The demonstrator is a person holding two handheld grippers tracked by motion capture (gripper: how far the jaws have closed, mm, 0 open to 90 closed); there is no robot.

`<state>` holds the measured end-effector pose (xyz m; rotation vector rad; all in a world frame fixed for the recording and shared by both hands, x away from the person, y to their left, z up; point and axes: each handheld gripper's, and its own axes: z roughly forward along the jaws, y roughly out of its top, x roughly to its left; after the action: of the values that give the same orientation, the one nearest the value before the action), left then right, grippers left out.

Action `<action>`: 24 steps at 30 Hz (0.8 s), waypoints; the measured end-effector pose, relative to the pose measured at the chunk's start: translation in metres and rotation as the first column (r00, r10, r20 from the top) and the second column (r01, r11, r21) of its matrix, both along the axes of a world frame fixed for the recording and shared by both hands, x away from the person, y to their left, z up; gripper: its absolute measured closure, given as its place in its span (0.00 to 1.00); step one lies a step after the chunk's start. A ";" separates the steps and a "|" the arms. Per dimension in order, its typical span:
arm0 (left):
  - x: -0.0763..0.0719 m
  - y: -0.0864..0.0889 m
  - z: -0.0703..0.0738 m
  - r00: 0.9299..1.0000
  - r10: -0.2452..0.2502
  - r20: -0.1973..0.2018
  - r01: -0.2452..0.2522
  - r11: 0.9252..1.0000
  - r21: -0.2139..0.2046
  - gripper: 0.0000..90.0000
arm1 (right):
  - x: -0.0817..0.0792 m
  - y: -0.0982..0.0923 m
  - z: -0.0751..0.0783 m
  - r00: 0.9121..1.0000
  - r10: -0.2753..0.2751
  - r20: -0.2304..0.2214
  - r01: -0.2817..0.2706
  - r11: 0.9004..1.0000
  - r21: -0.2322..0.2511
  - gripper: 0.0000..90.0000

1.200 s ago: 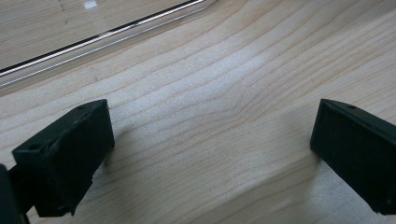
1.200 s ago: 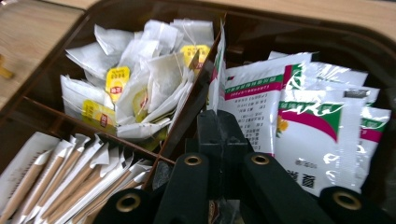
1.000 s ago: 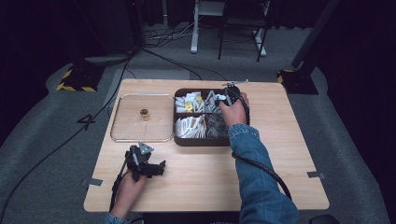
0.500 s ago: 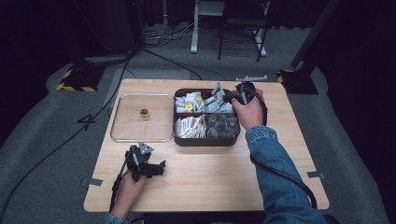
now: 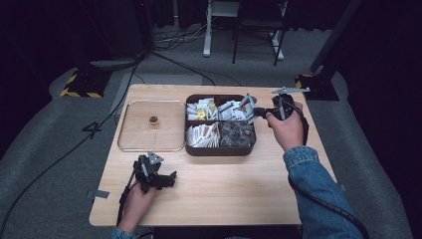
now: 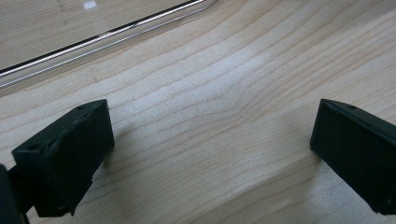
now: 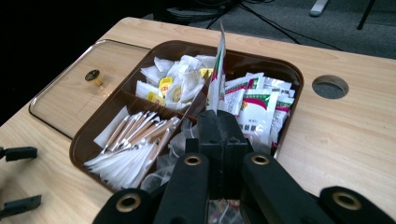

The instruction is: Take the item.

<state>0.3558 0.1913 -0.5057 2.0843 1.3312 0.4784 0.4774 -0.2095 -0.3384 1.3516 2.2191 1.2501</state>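
Wooden table [image 5: 224,194], dark grey-floored room

Table [image 5: 224,199] brightly lit from above – dark, dim surroundings – close views sharp, with soft shadows.

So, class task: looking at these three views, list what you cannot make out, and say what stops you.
- Print on the packet in the right tongs: right gripper view, seen edge-on; high view, too small.
- Bottom of the brown tray: both views, covered by sachets.
- Small gold knob on the clear lid: too small to identify.
- Left tongs: their body cut off by the bottom edge.
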 end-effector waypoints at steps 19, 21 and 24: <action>0.000 0.000 0.000 1.000 0.000 -0.001 0.000 1.000 -0.003 0.00 | -0.042 -0.051 -0.013 0.998 -0.045 -0.040 0.045 0.999 0.012 1.00; 0.000 0.000 0.000 1.000 0.000 -0.001 0.000 1.000 -0.003 0.00 | -0.046 -0.061 -0.016 0.997 -0.059 -0.047 0.060 0.998 0.010 1.00; 0.000 0.000 0.000 1.000 0.000 -0.001 0.000 1.000 -0.002 0.00 | -0.053 -0.074 -0.023 0.995 -0.079 -0.058 0.079 0.997 -0.011 1.00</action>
<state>0.3557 0.1912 -0.5058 2.0830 1.3318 0.4752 0.4247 -0.2838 -0.3617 1.4755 2.1839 1.1872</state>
